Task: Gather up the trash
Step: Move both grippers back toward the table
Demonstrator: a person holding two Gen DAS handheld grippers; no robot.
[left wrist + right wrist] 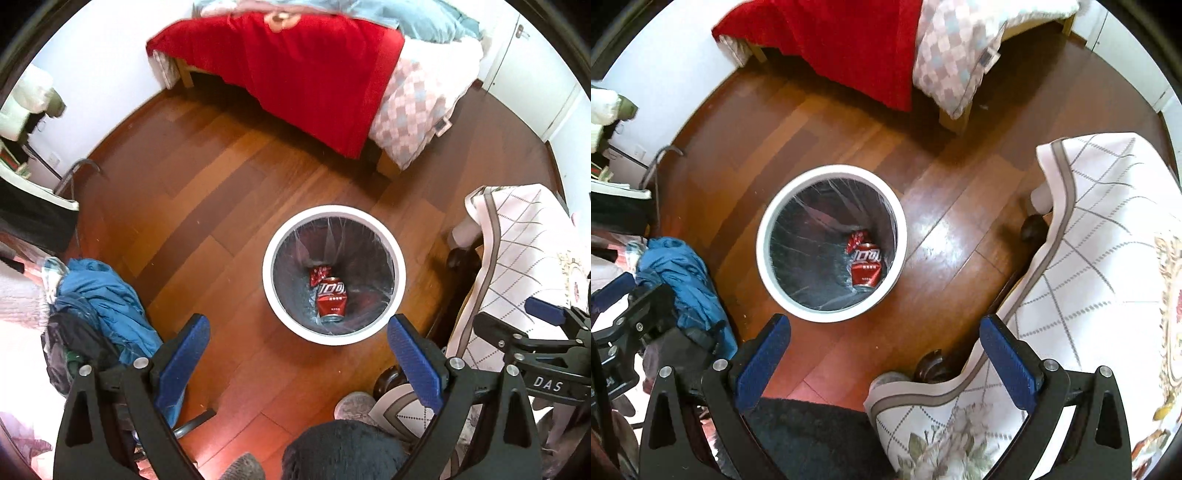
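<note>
A round white trash bin (334, 212) with a clear liner stands on the wooden floor; it also shows in the right wrist view (831, 170). Inside lie a crushed red cola can (331, 298) (866, 267) and a small red wrapper (320, 274) (857, 239). My left gripper (298, 347) is open and empty, held above the floor just short of the bin. My right gripper (884, 347) is open and empty, above the floor to the right of the bin. The right gripper also shows at the edge of the left wrist view (517, 325).
A bed with a red blanket (295, 66) and a checked quilt (410, 110) stands at the far side. A blue garment pile (103, 295) lies left. A table with a white patterned cloth (1089, 258) stands right. A dark fuzzy slipper (343, 450) is below.
</note>
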